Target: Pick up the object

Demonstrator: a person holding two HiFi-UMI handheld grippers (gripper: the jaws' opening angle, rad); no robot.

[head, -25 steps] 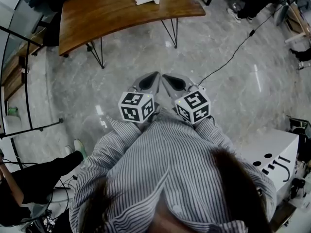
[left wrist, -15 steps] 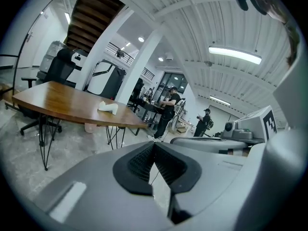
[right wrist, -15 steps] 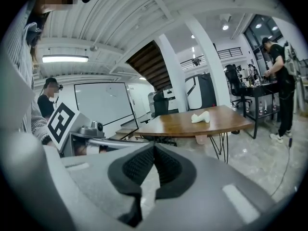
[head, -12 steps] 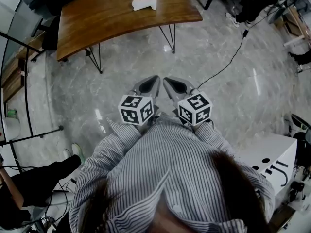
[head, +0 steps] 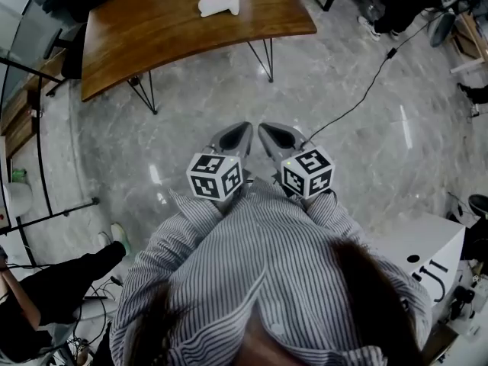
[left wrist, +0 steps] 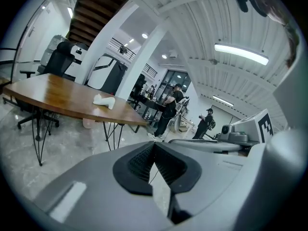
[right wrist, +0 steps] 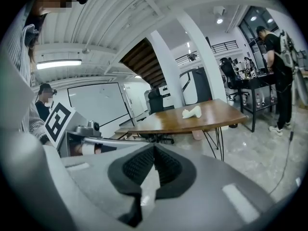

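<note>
A grey marble floor (head: 366, 128) is seen under a curved wooden counter (head: 152, 36) on thin metal legs. Just ahead of the striped shirt (head: 259, 265), the left claw (head: 242, 128) and right claw (head: 265, 130) are held side by side, aimed toward the counter, each pressed together with nothing pinched. A white object (head: 219, 4) is laid on the counter's far part, well apart from both claws. Its long axis is set roughly left to right along the counter.

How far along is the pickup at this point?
Done: nothing; the white object lies untouched on the table. In hand: nothing; left gripper and right gripper are shut and empty, well short of the table. Left: approach, open, grasp, lift.
</note>
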